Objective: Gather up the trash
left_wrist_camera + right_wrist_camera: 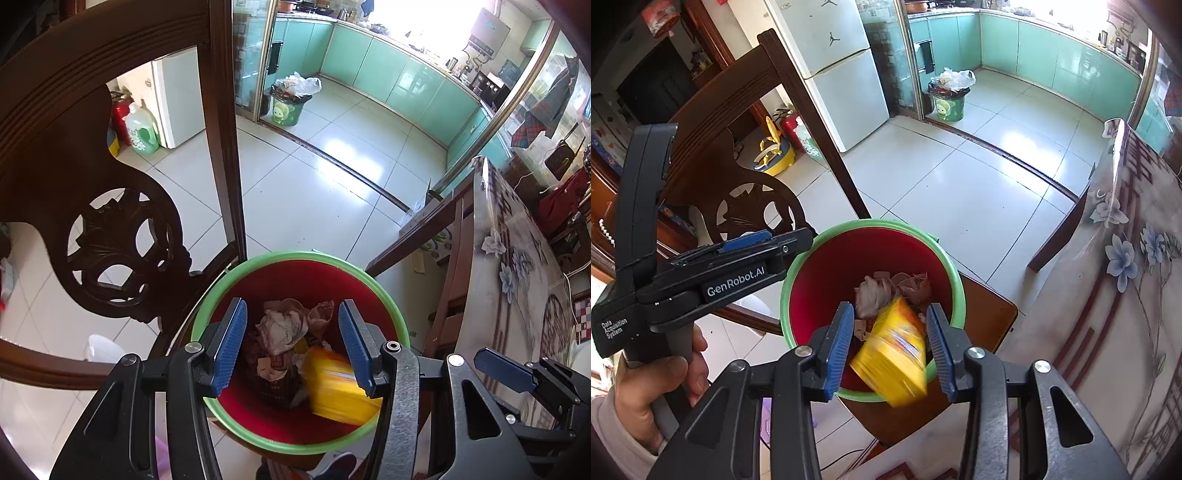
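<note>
- A tiled kitchen floor (960, 177) with mint cabinets behind; a carved dark wooden chair (738, 122) holds the bin (798, 266) on its seat, and the flowered desk (1126, 280) runs beside the bin.
- My right claw (888, 350) is spread wide over the bin, grasping nothing. The yellow box (894, 354) is blurred between its jaws above the bin's near rim; it looks mid-drop.
- My left claw (291, 347) is also released, hovering over the bin's mouth.
- Risk: the box could clip the rim and tumble to the floor, or knock the light bin on the seat.
- The bin is smooth plastic, red inside, green-rimmed, round. Crumpled paper (282, 328) lies soft inside; the box is glossy cardboard.
</note>
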The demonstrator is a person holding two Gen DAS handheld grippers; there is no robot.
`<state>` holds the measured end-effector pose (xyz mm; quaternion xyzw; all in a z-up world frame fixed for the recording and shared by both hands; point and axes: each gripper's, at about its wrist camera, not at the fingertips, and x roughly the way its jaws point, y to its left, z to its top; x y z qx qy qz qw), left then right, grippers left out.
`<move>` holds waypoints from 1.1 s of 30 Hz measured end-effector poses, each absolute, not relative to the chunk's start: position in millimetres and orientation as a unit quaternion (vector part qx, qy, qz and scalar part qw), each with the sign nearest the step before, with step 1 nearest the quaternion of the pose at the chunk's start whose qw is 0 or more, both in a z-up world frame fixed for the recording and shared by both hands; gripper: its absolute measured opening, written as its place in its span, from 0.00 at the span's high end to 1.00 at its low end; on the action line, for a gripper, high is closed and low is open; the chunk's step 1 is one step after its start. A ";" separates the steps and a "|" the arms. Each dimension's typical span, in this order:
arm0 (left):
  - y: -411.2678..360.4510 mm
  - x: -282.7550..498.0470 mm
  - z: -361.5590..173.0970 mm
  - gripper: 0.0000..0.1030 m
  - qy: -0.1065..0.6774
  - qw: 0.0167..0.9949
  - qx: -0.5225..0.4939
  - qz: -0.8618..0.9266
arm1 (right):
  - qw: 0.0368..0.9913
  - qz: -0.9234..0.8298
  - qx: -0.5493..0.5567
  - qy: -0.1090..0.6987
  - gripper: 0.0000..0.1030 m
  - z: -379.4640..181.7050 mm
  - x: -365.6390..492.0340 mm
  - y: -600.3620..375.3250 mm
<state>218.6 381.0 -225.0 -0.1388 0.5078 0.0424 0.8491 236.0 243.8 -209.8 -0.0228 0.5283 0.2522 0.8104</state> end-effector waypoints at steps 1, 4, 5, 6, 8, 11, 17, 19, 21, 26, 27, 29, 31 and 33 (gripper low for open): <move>381.2 218.6 -225.2 0.51 0.508 0.849 -0.139 0.043 | 0.810 0.253 -0.023 0.528 0.60 -210.3 236.0 244.3; 380.1 217.4 -225.1 0.51 0.508 0.849 -0.138 0.044 | 0.811 0.253 -0.021 0.527 0.60 -209.6 235.3 244.6; 379.6 216.7 -225.3 0.51 0.509 0.849 -0.136 0.044 | 0.812 0.252 -0.021 0.526 0.60 -209.1 235.4 244.9; 379.4 216.7 -225.2 0.51 0.509 0.849 -0.135 0.044 | 0.812 0.252 -0.021 0.526 0.60 -208.7 235.4 244.9; 379.2 215.5 -225.6 0.51 0.510 0.848 -0.135 0.044 | 0.812 0.251 -0.022 0.526 0.60 -207.6 234.6 244.4; 378.8 214.2 -225.7 0.51 0.511 0.848 -0.134 0.043 | 0.814 0.247 -0.021 0.526 0.59 -205.8 233.7 242.4; 375.7 209.4 -223.8 0.51 0.511 0.849 -0.131 0.038 | 0.816 0.238 -0.018 0.526 0.59 -202.1 229.6 237.6; 374.8 207.2 -221.9 0.51 0.509 0.850 -0.130 0.037 | 0.817 0.235 -0.017 0.526 0.59 -199.9 226.1 234.6; 374.0 204.7 -219.6 0.51 0.507 0.852 -0.128 0.037 | 0.819 0.231 -0.017 0.524 0.59 -196.9 222.5 231.3; 367.8 194.8 -213.4 0.51 0.504 0.853 -0.131 0.029 | 0.831 0.217 -0.016 0.513 0.59 -182.4 206.8 216.4; 364.9 191.9 -211.9 0.51 0.502 0.854 -0.130 0.025 | 0.833 0.214 -0.015 0.510 0.59 -179.7 203.5 213.9; 357.8 185.6 -209.0 0.51 0.500 0.857 -0.124 0.020 | 0.839 0.208 -0.015 0.503 0.59 -172.5 195.1 206.4; 351.7 179.8 -207.6 0.51 0.501 0.856 -0.124 0.013 | 0.842 0.203 -0.016 0.500 0.57 -167.5 188.2 199.8; 347.1 173.8 -207.0 0.51 0.502 0.856 -0.127 0.009 | 0.847 0.198 -0.015 0.493 0.55 -163.4 181.0 193.6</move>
